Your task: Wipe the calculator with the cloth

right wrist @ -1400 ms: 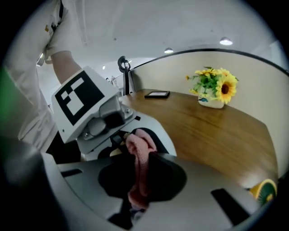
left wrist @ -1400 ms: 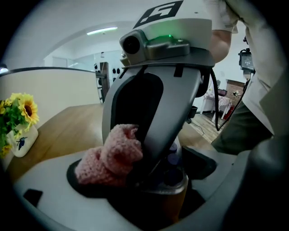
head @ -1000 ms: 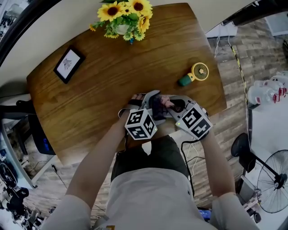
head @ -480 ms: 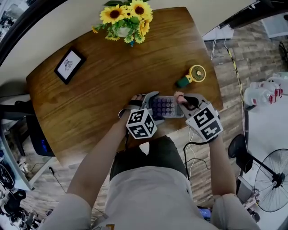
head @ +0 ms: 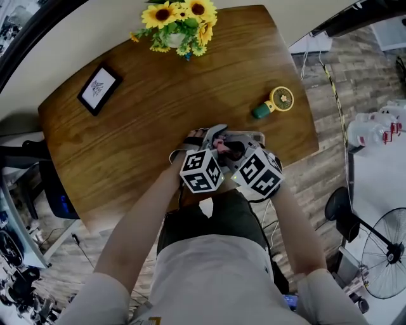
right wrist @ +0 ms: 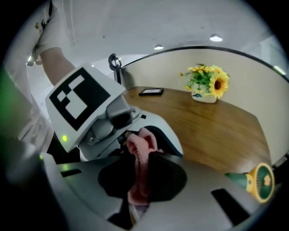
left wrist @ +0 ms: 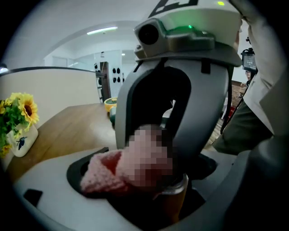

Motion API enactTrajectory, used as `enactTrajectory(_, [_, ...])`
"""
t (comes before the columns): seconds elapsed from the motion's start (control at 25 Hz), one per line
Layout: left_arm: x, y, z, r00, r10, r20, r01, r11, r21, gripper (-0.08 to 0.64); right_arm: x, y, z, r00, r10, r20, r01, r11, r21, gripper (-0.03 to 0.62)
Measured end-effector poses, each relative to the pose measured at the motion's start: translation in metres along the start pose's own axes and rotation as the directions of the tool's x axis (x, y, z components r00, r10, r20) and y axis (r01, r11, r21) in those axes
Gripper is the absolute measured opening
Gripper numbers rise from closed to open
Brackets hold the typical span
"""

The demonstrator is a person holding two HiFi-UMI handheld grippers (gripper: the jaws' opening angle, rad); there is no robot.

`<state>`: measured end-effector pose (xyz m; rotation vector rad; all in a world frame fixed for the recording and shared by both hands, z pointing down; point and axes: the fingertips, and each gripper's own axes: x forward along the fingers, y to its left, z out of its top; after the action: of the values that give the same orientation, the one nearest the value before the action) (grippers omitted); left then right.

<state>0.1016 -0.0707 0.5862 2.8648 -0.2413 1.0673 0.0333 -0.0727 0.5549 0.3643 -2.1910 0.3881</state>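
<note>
One cloth [right wrist: 141, 151] clamped in right gripper [right wrist: 135, 191], one calculator [head: 248, 136] (half-hidden) in left gripper [head: 212, 138].

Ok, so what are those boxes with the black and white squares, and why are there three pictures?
Those boxes are part of two hand-held grippers, like big tongs, and a person holds one in each hand. The picture from above comes from a camera on the person's head. The other two come from a camera riding on each gripper, looking along its jaws. On the wooden table are sunflowers, a small picture frame and a little yellow fan. Near the front edge lies the calculator, mostly hidden by the grippers. The right gripper pinches a pink cloth. The left gripper is close beside it, but the cloth and the other gripper cover its jaws, so I cannot tell what it holds.
</note>
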Motion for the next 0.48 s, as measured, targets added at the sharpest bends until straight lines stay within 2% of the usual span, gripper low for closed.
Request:
enactTrajectory(0.16, [0.0, 0.001, -0.001, 1.0, 0.0, 0.0, 0.0, 1.0, 0.001, 0.494, -0.005, 0.001, -0.012, 1.0, -0.006, -0.019, 0.006, 0.999, -0.038, 0.048])
enactTrajectory(0.36, [0.001, 0.0, -0.001, 1.0, 0.0, 0.0, 0.0, 1.0, 0.002, 0.494, -0.03, -0.015, -0.046, 0.996, -0.064, -0.069, 0.066, 0.997, 0.04, 0.049])
enactTrajectory(0.48, [0.001, 0.0, -0.001, 1.0, 0.001, 0.0, -0.001, 1.0, 0.002, 0.494, -0.046, -0.025, -0.067, 0.984, -0.119, -0.136, 0.126, 0.991, 0.044, 0.051])
